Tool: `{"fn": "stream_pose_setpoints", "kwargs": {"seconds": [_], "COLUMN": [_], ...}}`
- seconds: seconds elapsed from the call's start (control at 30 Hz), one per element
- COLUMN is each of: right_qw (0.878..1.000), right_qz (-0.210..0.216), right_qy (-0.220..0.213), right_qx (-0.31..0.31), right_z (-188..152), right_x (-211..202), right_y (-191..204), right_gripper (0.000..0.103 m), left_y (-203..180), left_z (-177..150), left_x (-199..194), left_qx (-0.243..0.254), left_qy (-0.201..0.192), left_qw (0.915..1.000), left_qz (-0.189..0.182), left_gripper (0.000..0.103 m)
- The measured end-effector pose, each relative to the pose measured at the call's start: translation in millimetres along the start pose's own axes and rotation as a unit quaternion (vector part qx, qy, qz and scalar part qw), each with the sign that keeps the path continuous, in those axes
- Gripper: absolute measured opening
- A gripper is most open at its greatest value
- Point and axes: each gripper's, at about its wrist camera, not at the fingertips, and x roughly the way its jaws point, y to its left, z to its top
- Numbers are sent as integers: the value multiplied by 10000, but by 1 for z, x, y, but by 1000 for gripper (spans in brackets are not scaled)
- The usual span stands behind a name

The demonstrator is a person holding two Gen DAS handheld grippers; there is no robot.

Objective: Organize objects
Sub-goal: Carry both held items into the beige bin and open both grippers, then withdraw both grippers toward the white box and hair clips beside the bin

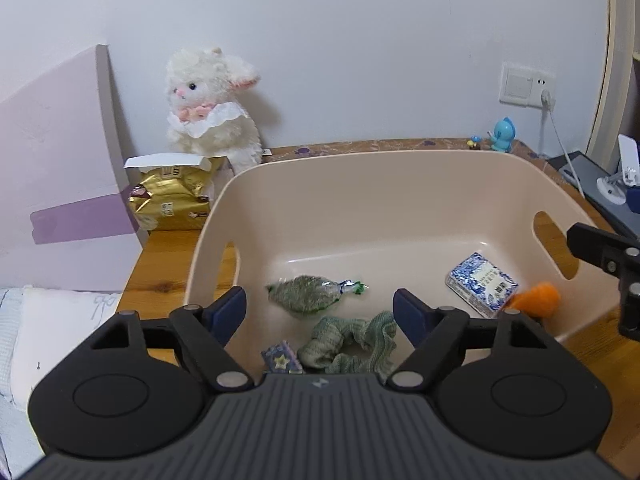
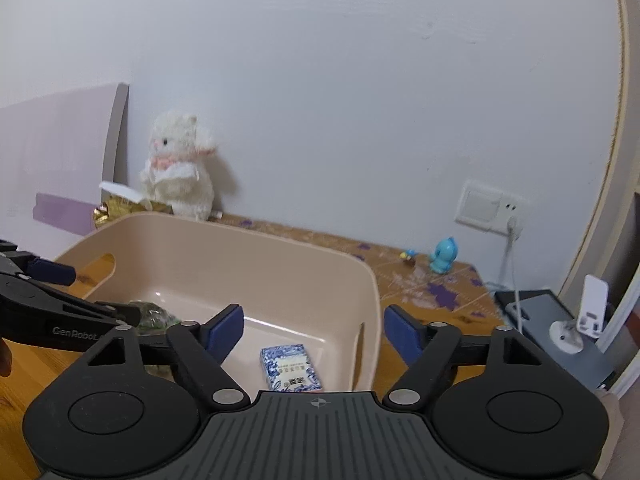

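Observation:
A beige plastic bin (image 1: 360, 176) stands on the wooden table. Inside it lie a clear bag of green stuff (image 1: 306, 294), a crumpled green cloth (image 1: 352, 346), a small purple star packet (image 1: 282, 358), a blue-and-white tissue pack (image 1: 482, 284) and an orange item (image 1: 538, 300) at the right wall. My left gripper (image 1: 320, 306) hangs open over the bin's near side, with nothing between its fingers. My right gripper (image 2: 314, 330) is open above the bin's (image 2: 280, 256) right wall; the tissue pack (image 2: 291, 368) lies below it. Its body shows in the left wrist view (image 1: 608, 256).
A white plush rabbit (image 1: 212, 108) sits against the wall behind a gold bag (image 1: 172, 196). A blue figurine (image 1: 503, 134) stands at the table's back right near a wall socket (image 1: 527, 84) with a cable. A white phone stand (image 2: 580, 320) is at far right. A bed (image 1: 48, 332) lies left.

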Motion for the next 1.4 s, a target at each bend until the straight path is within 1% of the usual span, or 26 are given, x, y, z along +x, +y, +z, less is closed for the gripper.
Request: {"fn": "stream_pose_setpoints", "kwargs": {"seconds": [0.07, 0.1, 0.27, 0.3, 0.33, 0.57, 0.7, 0.87, 0.97, 1.1, 1.4], "right_qw": [10000, 9999, 9999, 9999, 9999, 9998, 9993, 9977, 9967, 9950, 9911], "right_qz": [-14, -18, -76, -81, -86, -77, -63, -186, -149, -99, 55], "right_qy": [-67, -97, -111, -104, -89, 150, 367, 642, 804, 989, 1330], "right_qx": [16, 18, 12, 26, 40, 73, 105, -51, -9, -13, -99], "right_z": [1, 0, -7, -9, -11, -33, -49, -72, -82, -92, -105], "right_x": [-11, -16, -41, -44, -48, -64, -62, -51, -43, -28, 3], "right_y": [-3, -4, -6, -7, -7, -11, -16, -17, -19, -18, -12], "right_gripper": [87, 89, 91, 92, 93, 96, 96, 96, 96, 96, 96], "left_y": [2, 3, 3, 3, 3, 1, -4, -12, -18, -21, -31], "left_z": [-2, -4, -17, -20, -22, -46, -58, -73, -81, -88, -87], "left_x": [-10, -16, -42, -47, -51, -65, -62, -50, -41, -28, 5], "left_qx": [-55, -80, -79, -86, -91, -63, -22, 62, 156, 160, -127], "left_qy": [-28, -50, -130, -189, -178, 6, 169, 418, 547, 686, 997], "left_qw": [10000, 10000, 9998, 9997, 9997, 9998, 9997, 9991, 9983, 9975, 9943], "left_qz": [-6, 13, 83, 106, 149, 175, 151, 100, 110, 68, -350], "left_gripper": [83, 85, 85, 87, 90, 90, 90, 90, 90, 90, 90]}}
